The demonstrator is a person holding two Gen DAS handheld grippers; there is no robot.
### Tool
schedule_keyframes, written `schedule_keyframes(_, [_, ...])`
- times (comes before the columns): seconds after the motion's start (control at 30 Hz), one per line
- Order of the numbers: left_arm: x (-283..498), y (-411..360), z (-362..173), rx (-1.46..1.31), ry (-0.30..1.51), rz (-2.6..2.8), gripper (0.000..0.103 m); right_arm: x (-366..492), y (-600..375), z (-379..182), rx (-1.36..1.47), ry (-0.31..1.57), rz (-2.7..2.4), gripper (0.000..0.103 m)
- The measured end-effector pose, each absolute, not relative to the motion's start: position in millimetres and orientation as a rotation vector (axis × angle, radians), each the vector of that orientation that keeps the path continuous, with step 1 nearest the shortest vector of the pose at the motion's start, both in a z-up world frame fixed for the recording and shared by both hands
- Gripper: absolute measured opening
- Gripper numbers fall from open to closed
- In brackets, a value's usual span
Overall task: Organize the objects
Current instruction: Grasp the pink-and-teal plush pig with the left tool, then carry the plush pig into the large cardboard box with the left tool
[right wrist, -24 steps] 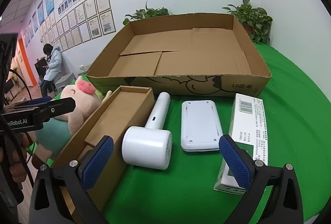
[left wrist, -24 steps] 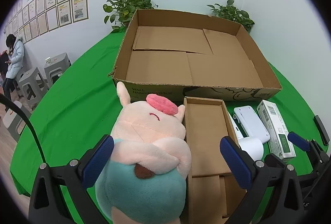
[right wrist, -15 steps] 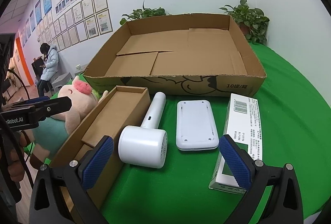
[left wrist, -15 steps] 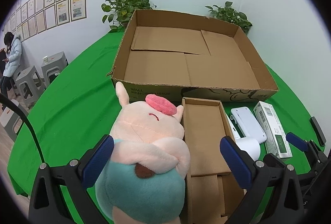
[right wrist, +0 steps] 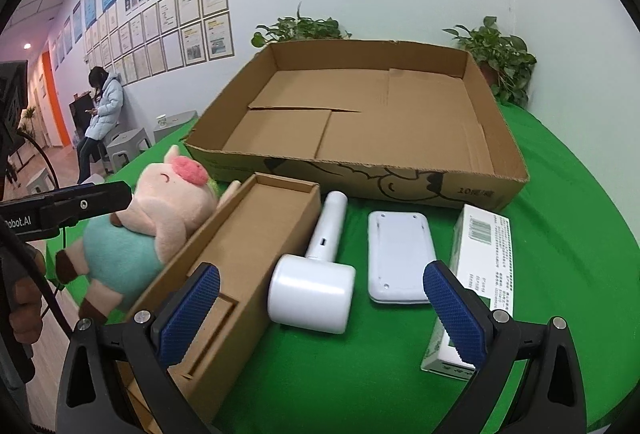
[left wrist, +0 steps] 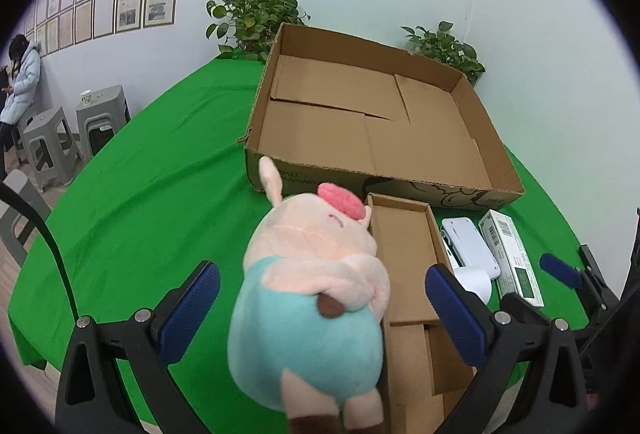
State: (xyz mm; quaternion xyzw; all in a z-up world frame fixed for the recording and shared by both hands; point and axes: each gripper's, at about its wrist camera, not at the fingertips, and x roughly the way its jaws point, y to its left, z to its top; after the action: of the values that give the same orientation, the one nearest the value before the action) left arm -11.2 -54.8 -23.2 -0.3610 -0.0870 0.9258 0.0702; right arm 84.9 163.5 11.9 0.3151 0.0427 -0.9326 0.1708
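Observation:
A pink plush pig (left wrist: 312, 274) in a teal shirt lies on the green table beside a narrow open cardboard box (left wrist: 404, 254). My left gripper (left wrist: 320, 310) is open, its blue pads on either side of the pig, not touching it. A large shallow cardboard box (left wrist: 372, 125) stands behind. In the right wrist view my right gripper (right wrist: 320, 310) is open above a white hair dryer (right wrist: 316, 274), with a white flat device (right wrist: 400, 258) and a white-green carton (right wrist: 476, 274) to the right. The pig (right wrist: 160, 218) and narrow box (right wrist: 240, 258) show at left.
Potted plants (left wrist: 252, 17) stand behind the large box (right wrist: 360, 113) by the wall. Grey stools (left wrist: 52, 141) and a seated person (right wrist: 100, 117) are off the table's left. The left gripper's arm (right wrist: 60, 209) reaches in at left of the right wrist view.
The left gripper has pulled back and tilted, so the pig sits more between its pads. The right gripper has shifted slightly; both stay open.

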Motion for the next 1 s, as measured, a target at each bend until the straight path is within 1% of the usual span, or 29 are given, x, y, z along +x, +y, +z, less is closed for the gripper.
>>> schedule_keyframes(0.1, [-9.6, -64.8, -34.1, -1.142, -0.299, 2.744, 0.102, 93.3, 148.2, 29.6, 0.815, 0.188, -2.578, 0.103])
schedule_keyframes(0.17, [-8.6, -73.5, -44.7, -1.172, -0.368, 2.709, 0.102, 104.3, 134.0, 46.2, 0.734, 0.227, -2.480, 0.103])
schedule_keyframes(0.2, [-8.1, -77.0, -49.0, -1.184, -0.399, 2.691, 0.101, 109.1, 127.7, 52.7, 0.710, 0.231, -2.428, 0.103])
schedule_keyframes(0.27, [-5.5, -83.5, -59.9, -1.193, -0.466, 2.645, 0.089, 115.4, 115.3, 63.4, 0.690, 0.209, -2.302, 0.103])
schedule_keyframes(0.3, [-4.3, -85.6, -64.1, -1.194, -0.476, 2.625, 0.075, 118.3, 108.0, 68.8, 0.684, 0.183, -2.211, 0.103])
schedule_keyframes(0.37, [1.0, -92.6, -67.5, -1.165, -0.520, 2.605, 0.069, 122.6, 95.0, 75.7, 0.671, 0.145, -2.084, 0.103])
schedule_keyframes(0.53, [16.6, -110.0, -61.1, -1.134, -0.547, 2.641, 0.049, 108.4, 63.6, 80.5, 0.709, 0.038, -1.903, 0.103])
schedule_keyframes(0.6, [24.5, -115.7, -58.7, -1.127, -0.549, 2.657, 0.045, 91.1, 54.2, 72.6, 0.773, -0.011, -1.892, 0.103])
schedule_keyframes(0.67, [31.5, -118.4, -58.3, -1.124, -0.544, 2.661, 0.043, 70.8, 42.1, 61.2, 0.871, -0.040, -1.898, 0.103])
schedule_keyframes(0.83, [39.4, -123.4, -64.0, -1.118, -0.565, 2.660, 0.043, 27.8, 19.1, 34.3, 1.072, -0.133, -1.858, 0.103])
schedule_keyframes(1.0, [38.6, -128.4, -69.1, -1.111, -0.593, 2.650, 0.041, 1.7, 6.5, 3.2, 1.244, -0.159, -1.876, 0.103])
